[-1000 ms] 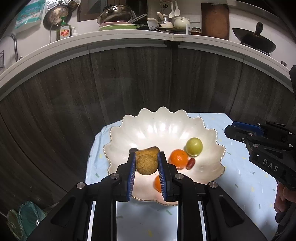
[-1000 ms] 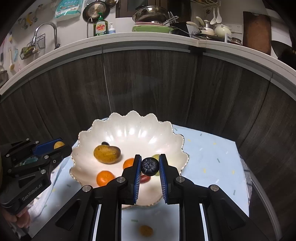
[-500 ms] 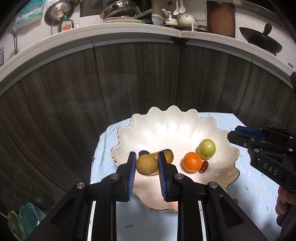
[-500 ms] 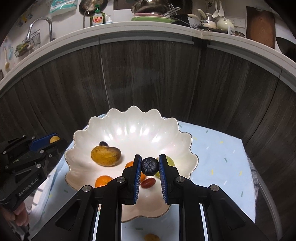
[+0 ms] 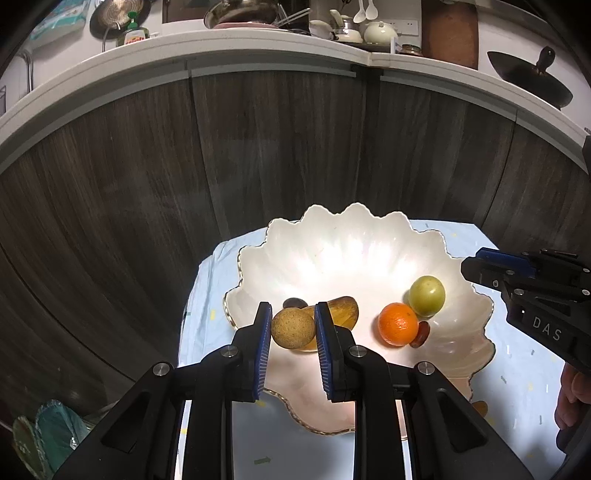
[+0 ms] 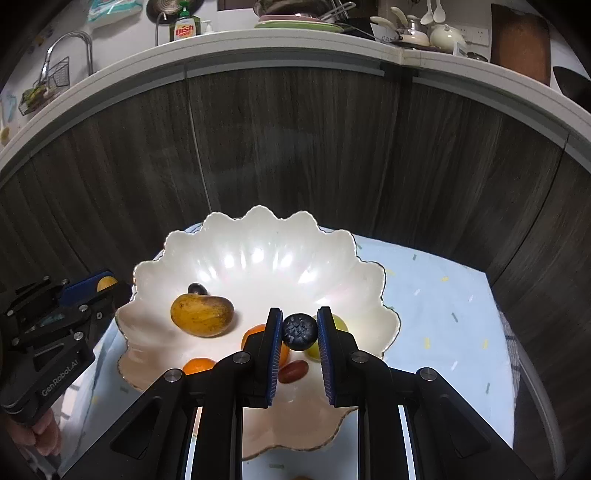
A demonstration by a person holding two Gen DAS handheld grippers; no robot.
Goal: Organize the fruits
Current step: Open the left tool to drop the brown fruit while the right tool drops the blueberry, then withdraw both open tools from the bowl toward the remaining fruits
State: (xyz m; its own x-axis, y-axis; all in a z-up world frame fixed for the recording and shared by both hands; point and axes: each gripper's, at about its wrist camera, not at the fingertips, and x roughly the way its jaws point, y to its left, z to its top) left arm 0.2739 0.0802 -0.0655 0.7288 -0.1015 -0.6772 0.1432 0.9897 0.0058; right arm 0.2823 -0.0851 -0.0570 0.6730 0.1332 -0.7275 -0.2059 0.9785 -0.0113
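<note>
- Left gripper (image 5: 292,330): clenched on a round tan fruit (image 5: 293,328), blue pads pressing both its sides; the fruit hangs over the near left part of the bowl (image 5: 354,236).
- Right gripper (image 6: 300,331): clenched on a dark berry (image 6: 299,331) with a star-shaped crown, held above the bowl's near middle.
- Left view, bowl contents: the mango (image 5: 341,312) lies just behind the held tan fruit; a small dark fruit (image 5: 294,303) sits at its far left end.
- Right of these, an orange (image 5: 398,324) touches a green fruit (image 5: 427,295) behind it; a red date (image 5: 422,333) lies against the orange's right side.
- Right view: a second orange (image 6: 197,365) rests near the bowl's front left rim, partly hidden by the gripper.
- The bowl is white, scalloped, with a gold rim; it stands on a pale blue cloth (image 5: 517,373) with small flecks.
- A small orange piece (image 5: 480,407) lies on the cloth just outside the bowl's near right rim; identity unclear.
- Far: dark wood cabinet fronts (image 5: 277,147) under a white counter (image 5: 258,40) carrying pots, dishes and a soap bottle (image 6: 183,26).
</note>
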